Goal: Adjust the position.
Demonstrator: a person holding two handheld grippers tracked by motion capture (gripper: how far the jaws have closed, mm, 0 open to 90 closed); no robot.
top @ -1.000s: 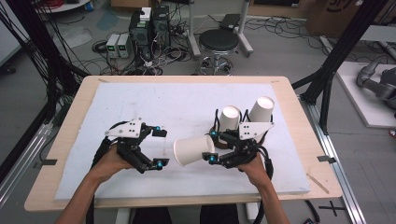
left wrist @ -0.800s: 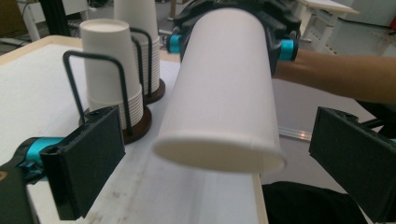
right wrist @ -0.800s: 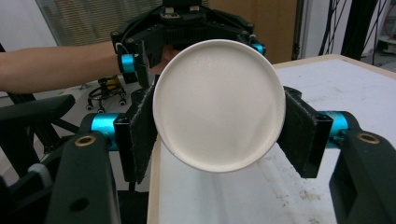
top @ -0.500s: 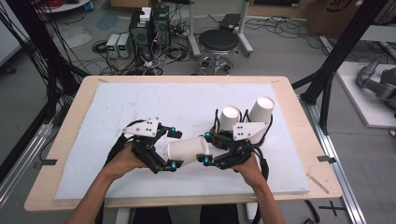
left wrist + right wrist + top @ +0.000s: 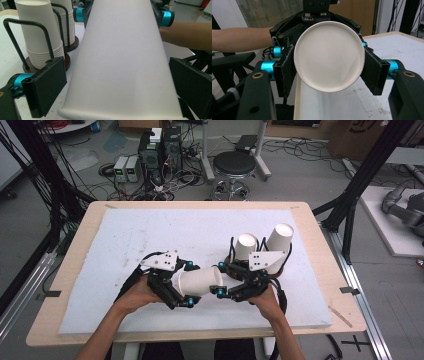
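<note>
A white paper cup (image 5: 199, 281) lies sideways between both grippers; right gripper (image 5: 329, 67) jaws pinch its base, left gripper (image 5: 120, 82) jaws stand spread beside its walls, cup stacks (image 5: 265, 245) at two o'clock.

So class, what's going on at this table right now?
A person holds a gripper in each hand, with one white paper cup lying level between them above the table. The right gripper is shut on the cup's narrow end. The left gripper has its jaws on either side of the wide end. Behind stand two stacks of cups in a wire holder.
</note>
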